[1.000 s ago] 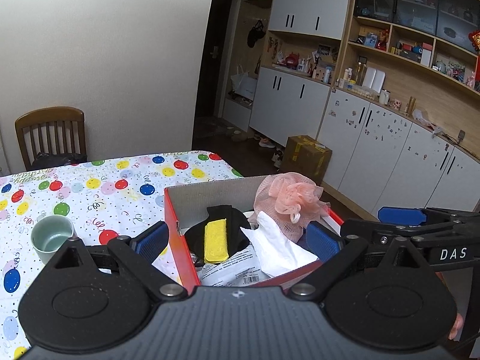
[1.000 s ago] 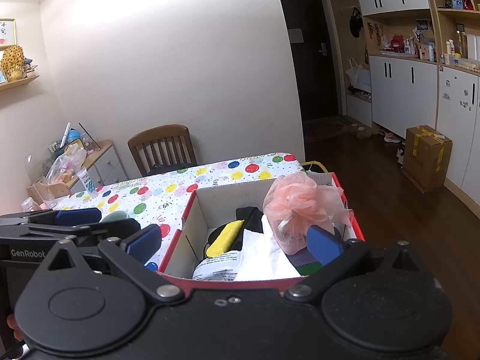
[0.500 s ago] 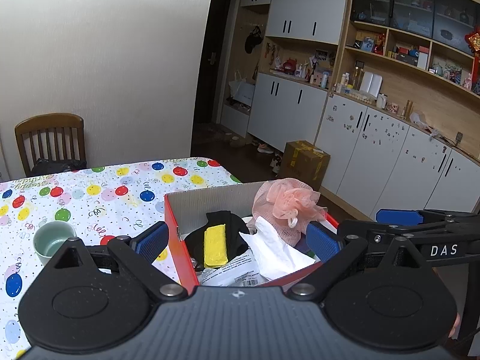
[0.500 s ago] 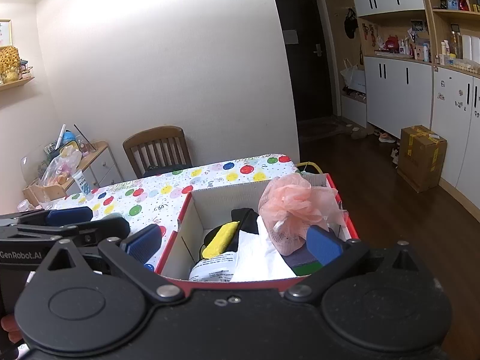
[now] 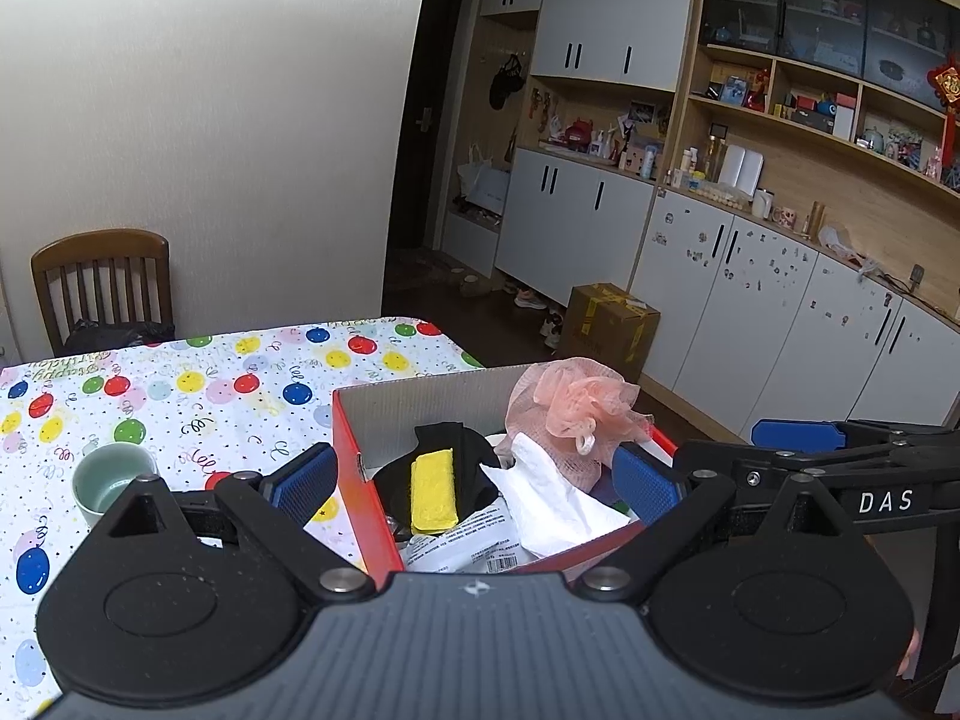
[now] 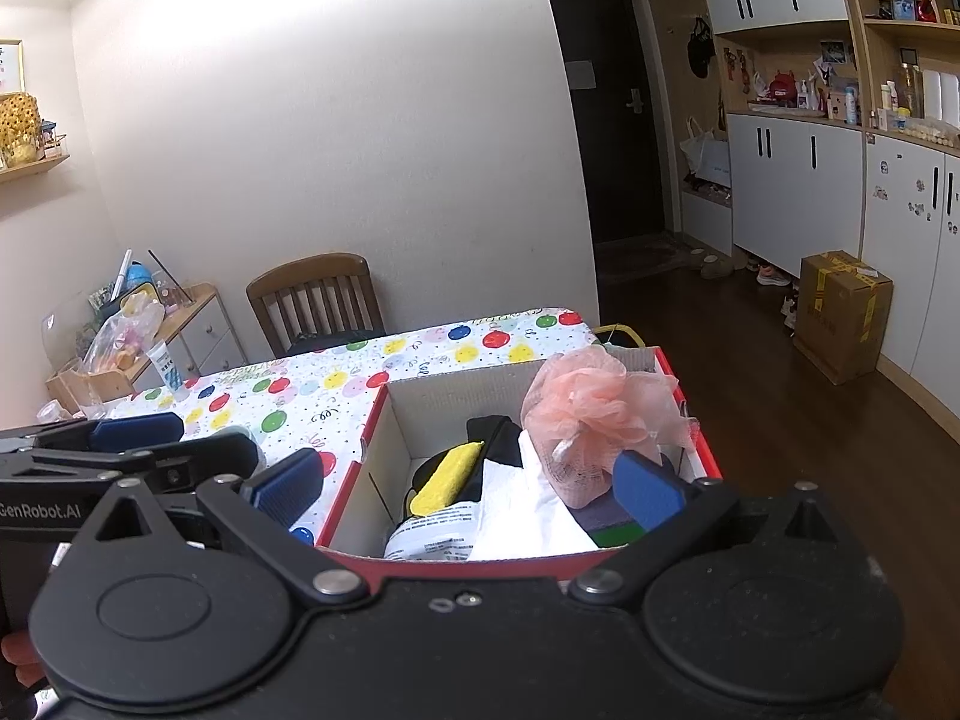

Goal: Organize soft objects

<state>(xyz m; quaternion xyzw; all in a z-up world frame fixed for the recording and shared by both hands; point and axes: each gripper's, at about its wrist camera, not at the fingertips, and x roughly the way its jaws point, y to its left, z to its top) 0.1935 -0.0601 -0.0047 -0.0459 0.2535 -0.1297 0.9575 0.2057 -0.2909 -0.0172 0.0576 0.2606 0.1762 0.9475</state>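
A red cardboard box [image 5: 384,414] [image 6: 450,381] stands on the table's right end. It holds a pink mesh bath pouf [image 5: 570,405] [image 6: 591,405], a yellow sponge [image 5: 433,489] [image 6: 447,477] on black cloth [image 5: 444,441], white tissue [image 5: 555,504] [image 6: 516,510] and a printed packet [image 5: 474,546]. My left gripper [image 5: 474,480] is open and empty, held above the box's near edge. My right gripper [image 6: 468,483] is open and empty too, beside the left one.
A green cup [image 5: 111,483] stands on the balloon-print tablecloth [image 5: 198,384] left of the box. A wooden chair [image 5: 102,288] is behind the table. A brown carton [image 5: 609,324] sits on the floor by white cabinets. A cluttered side cabinet [image 6: 132,330] stands far left.
Both grippers have pulled back and risen a little from the box, so it looks smaller and lower. Both stay open and empty. The box's contents have not moved.
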